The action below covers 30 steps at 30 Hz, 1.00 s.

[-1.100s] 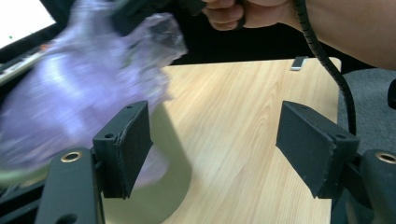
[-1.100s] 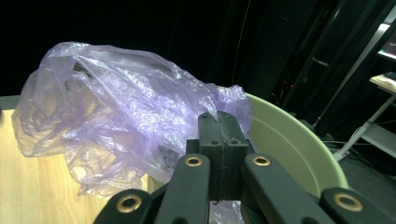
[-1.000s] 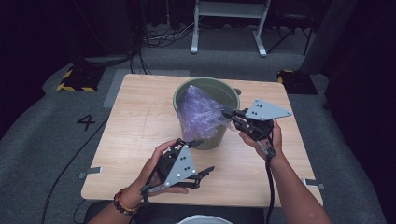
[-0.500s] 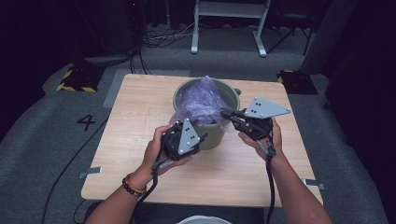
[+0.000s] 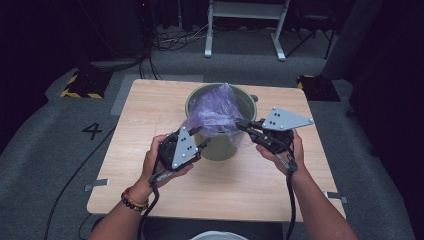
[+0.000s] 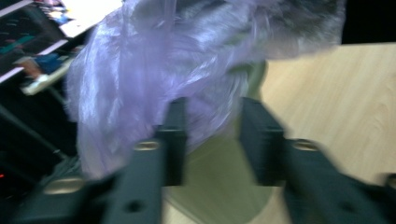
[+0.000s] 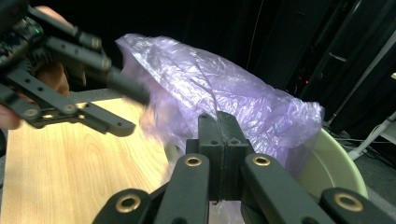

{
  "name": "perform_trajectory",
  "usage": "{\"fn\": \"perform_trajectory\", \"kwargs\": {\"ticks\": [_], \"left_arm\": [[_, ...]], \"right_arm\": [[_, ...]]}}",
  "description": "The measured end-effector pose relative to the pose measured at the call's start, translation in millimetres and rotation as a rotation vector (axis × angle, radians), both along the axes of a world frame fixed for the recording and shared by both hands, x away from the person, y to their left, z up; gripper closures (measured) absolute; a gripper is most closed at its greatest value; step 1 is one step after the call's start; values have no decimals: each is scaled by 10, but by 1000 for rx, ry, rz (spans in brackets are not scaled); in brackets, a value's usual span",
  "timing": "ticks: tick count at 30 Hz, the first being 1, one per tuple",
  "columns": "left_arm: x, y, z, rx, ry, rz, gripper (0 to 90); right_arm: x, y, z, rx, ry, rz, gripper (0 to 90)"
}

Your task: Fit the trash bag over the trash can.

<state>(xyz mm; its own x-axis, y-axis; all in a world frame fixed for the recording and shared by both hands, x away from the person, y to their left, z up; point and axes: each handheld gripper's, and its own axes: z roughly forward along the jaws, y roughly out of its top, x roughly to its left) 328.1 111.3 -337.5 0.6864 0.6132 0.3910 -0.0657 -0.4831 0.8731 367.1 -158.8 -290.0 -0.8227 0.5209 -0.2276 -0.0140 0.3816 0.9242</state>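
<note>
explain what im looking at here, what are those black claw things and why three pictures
A person stands at a wooden table holding a hand-operated two-jaw gripper in each hand. One picture looks down from above; the other two come from cameras riding on each gripper, looking along its black jaws. On the table stands a green bucket with a thin purple plastic bag bunched over its rim. The right gripper is clamped shut on a fold of the bag. The left gripper has its jaws apart right at the bag's other side; they have just been closing and reopening slightly.

1 bag [image 5: 216, 112] – 1 bucket [image 5: 220, 146] – 2 hand-held grippers
</note>
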Motion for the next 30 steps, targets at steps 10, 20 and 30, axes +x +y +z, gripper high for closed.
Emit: {"fn": "perform_trajectory", "kwargs": {"ticks": [10, 20, 30], "left_arm": [[-60, 36, 65, -56, -58, 15, 295], [162, 15, 60, 41, -2, -28, 392], [236, 117, 40, 107, 13, -18, 900]], "right_arm": [[-10, 46, 7, -6, 3, 11, 900], [-59, 113, 51, 0, 24, 55, 900], [-26, 48, 71, 30, 35, 22, 900]]}}
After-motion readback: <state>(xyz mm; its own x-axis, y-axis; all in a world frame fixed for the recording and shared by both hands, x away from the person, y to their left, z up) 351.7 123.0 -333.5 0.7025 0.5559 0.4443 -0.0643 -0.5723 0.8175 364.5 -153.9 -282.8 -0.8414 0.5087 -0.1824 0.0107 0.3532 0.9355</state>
